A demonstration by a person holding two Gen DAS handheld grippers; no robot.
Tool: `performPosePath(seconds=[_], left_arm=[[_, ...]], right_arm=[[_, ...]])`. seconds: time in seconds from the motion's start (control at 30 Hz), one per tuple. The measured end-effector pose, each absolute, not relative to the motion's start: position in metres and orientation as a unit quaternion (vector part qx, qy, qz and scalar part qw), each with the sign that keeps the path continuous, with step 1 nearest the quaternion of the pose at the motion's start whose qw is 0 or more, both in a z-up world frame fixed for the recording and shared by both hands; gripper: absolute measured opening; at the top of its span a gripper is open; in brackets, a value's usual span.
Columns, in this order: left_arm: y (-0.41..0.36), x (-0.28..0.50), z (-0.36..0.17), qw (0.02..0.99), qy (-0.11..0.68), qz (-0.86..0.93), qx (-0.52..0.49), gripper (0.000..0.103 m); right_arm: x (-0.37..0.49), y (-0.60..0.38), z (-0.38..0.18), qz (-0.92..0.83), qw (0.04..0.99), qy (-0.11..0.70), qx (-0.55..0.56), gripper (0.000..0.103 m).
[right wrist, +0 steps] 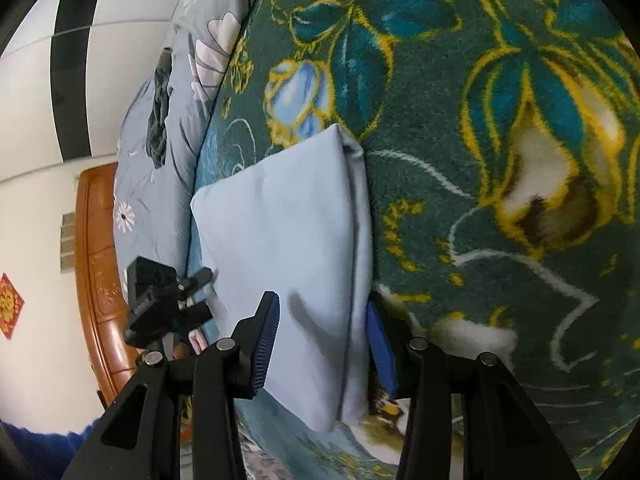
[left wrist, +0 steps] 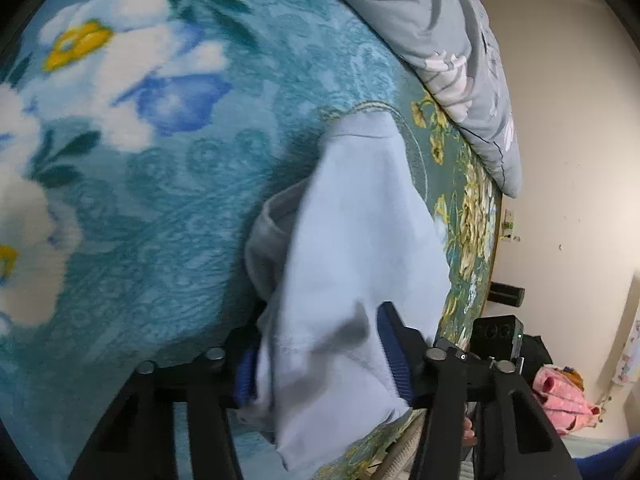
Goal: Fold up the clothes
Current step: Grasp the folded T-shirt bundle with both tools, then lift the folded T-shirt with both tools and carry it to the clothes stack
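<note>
In the left wrist view, our left hand-held gripper (left wrist: 320, 354) has its blue pads spread wide around a folded light blue garment (left wrist: 360, 264), at lower centre on the floral blanket (left wrist: 160, 160); a grey quilt (left wrist: 452, 40) lies upper right. In the right wrist view, our right hand-held gripper (right wrist: 324, 344) straddles the same garment (right wrist: 288, 240) at centre, jaws wide, cloth between them.

The right tool (right wrist: 322, 344) has its two fingers wide apart around the folded light blue cloth (right wrist: 280, 240) on the flowery blanket (right wrist: 500, 160).
</note>
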State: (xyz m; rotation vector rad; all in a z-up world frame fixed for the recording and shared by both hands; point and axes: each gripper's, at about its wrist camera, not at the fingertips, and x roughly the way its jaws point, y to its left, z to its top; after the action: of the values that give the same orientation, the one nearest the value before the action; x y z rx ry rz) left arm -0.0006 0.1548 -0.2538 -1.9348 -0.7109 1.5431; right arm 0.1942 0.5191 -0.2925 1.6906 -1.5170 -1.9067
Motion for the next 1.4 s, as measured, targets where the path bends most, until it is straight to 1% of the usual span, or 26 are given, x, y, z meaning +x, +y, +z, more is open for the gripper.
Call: performPosePath(seconds=[0.07,0.13,0.2,0.23,0.27,0.3,0.37,0.57,0.67,0.93,1.03,1.2,1.3,1.4], left_arm=[[0.152,0.001,-0.254,0.274,-0.265,0.580,-0.720,0.037],[0.152,0.003,-0.253,0.268,-0.263,0.584,-0.719,0.036],[0.156,0.004,-0.251,0.264,-0.259,0.589,-0.718,0.031],[0.159,0.005,-0.250,0.262,-0.256,0.591,-0.718,0.029],[0.162,0.006,-0.249,0.261,-0.256,0.593,-0.718,0.025],[0.163,0.008,-0.247,0.258,-0.254,0.596,-0.717,0.022],[0.166,0.011,-0.242,0.254,-0.248,0.602,-0.715,0.020],[0.169,0.023,-0.211,0.251,-0.258,0.617,-0.700,0.015],[0.176,0.034,-0.192,0.250,-0.261,0.621,-0.696,0.015],[0.165,0.078,-0.130,0.236,-0.314,0.641,-0.660,0.015],[0.148,0.093,-0.104,0.221,-0.338,0.658,-0.635,0.015],[0.105,0.115,-0.065,0.192,-0.360,0.686,-0.602,0.015],[0.067,0.128,-0.037,0.168,-0.361,0.713,-0.577,0.015],[0.026,0.142,-0.013,0.140,-0.385,0.736,-0.539,0.015]], right_arm=[[0.192,0.516,-0.292,-0.641,0.086,-0.514,0.563,0.047],[0.188,0.512,-0.291,-0.641,0.087,-0.514,0.564,0.044],[0.183,0.507,-0.290,-0.643,0.080,-0.504,0.571,0.031],[0.181,0.506,-0.290,-0.643,0.076,-0.504,0.572,0.028],[0.179,0.504,-0.290,-0.641,0.073,-0.506,0.572,0.019],[0.178,0.503,-0.290,-0.641,0.072,-0.506,0.572,0.015],[0.176,0.502,-0.284,-0.645,0.068,-0.503,0.572,0.012],[0.172,0.502,-0.253,-0.654,0.082,-0.487,0.572,0.010],[0.170,0.504,-0.229,-0.662,0.094,-0.465,0.580,0.010],[0.168,0.509,-0.159,-0.677,0.137,-0.410,0.595,0.010],[0.156,0.499,-0.135,-0.678,0.176,-0.384,0.601,0.010],[0.125,0.448,-0.095,-0.683,0.254,-0.305,0.613,0.010],[0.112,0.408,-0.073,-0.686,0.302,-0.275,0.602,0.010],[0.100,0.364,-0.053,-0.681,0.345,-0.249,0.596,0.010]])
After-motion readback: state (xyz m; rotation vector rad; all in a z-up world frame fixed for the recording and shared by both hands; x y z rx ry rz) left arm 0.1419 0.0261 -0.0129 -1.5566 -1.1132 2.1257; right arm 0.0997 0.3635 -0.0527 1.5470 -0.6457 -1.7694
